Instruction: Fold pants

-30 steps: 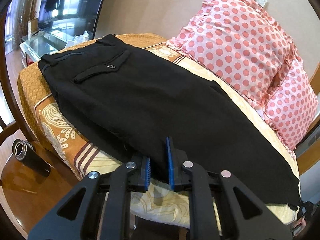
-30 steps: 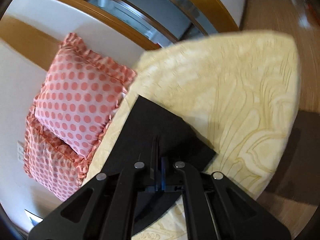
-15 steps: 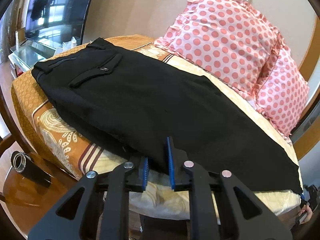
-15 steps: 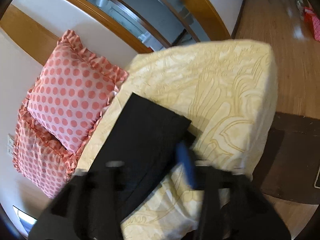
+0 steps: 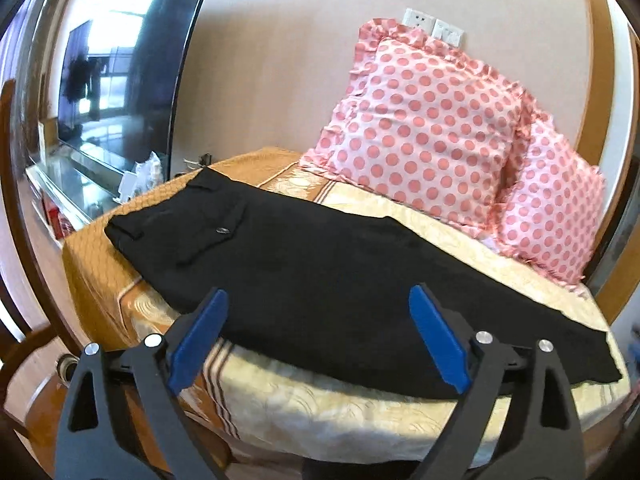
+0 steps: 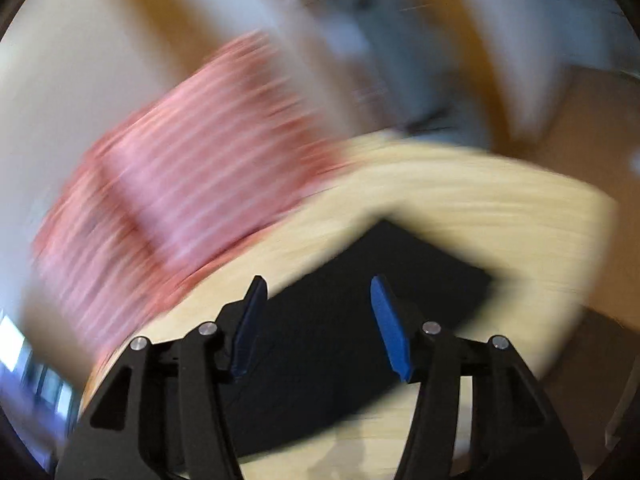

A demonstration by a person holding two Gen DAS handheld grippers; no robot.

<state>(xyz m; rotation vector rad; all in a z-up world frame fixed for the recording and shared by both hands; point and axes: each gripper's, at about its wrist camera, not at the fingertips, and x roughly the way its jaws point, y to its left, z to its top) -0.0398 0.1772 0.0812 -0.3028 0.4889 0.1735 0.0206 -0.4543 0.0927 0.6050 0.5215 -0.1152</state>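
Black pants (image 5: 320, 276) lie flat along the bed, folded lengthwise, waistband and back pocket at the far left, leg hems at the right. My left gripper (image 5: 318, 336) is open and empty, its blue pads (image 5: 200, 336) spread wide just in front of the pants' near edge. The right wrist view is badly blurred by motion. In it the hem end of the pants (image 6: 360, 312) lies on the cream cover, and my right gripper (image 6: 320, 328) is open and empty above it.
The bed (image 5: 328, 412) has a cream and orange patterned cover. Two pink polka-dot pillows (image 5: 428, 128) lean on the wall behind the pants. A television (image 5: 120, 80) stands at the left. A wooden table edge (image 5: 24, 392) is at the lower left.
Both grippers have let go of the pants and opened wide. The left one has pulled back from the near edge. The right one is swinging fast, blurring its view.
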